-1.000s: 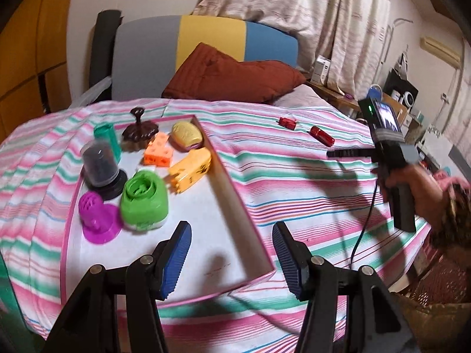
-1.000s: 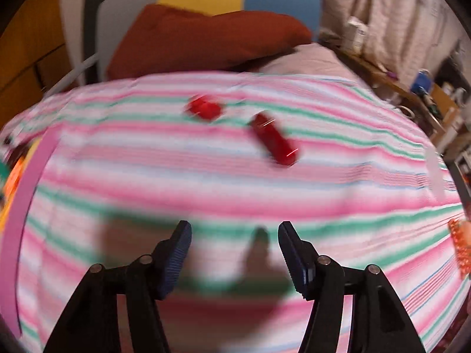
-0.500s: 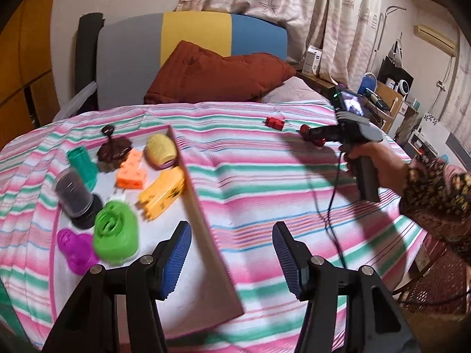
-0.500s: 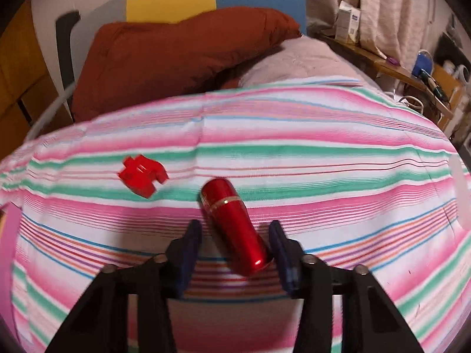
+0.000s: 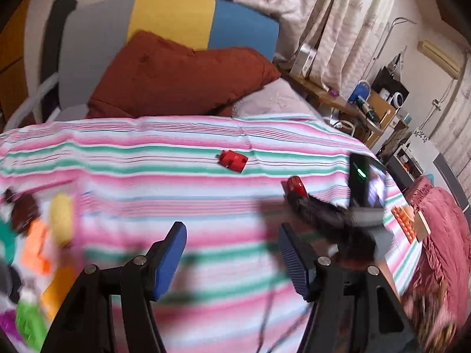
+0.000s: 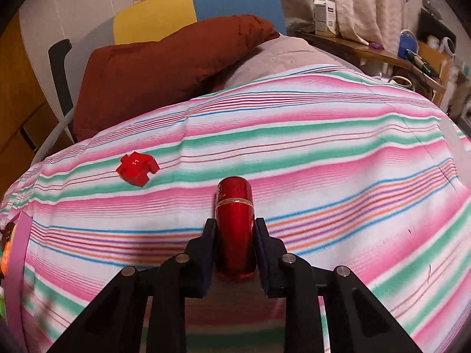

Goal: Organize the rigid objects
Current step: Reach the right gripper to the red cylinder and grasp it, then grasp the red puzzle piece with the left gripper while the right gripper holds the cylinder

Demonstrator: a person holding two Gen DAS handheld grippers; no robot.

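My right gripper (image 6: 235,229) is shut on a shiny red cylinder (image 6: 234,226) lying on the striped bedspread; the cylinder (image 5: 297,186) and right gripper (image 5: 297,203) also show in the left wrist view. A small red puzzle-shaped block (image 6: 137,168) lies on the spread to the upper left of it, also seen in the left wrist view (image 5: 232,160). My left gripper (image 5: 232,253) is open and empty above the spread. A tray edge (image 6: 17,253) with blurred colourful toys (image 5: 41,253) sits at the far left.
A rust-red cushion (image 5: 176,76) and a grey, yellow and blue chair back (image 5: 173,20) lie behind the bed. A cluttered wooden shelf (image 5: 362,106) stands at the right. A pink cloth heap (image 5: 441,235) lies past the bed's right edge.
My right gripper has closed on the red cylinder, now aligned straight between the fingers. My left gripper has swung right, so the tray has slid to the left edge of its view.
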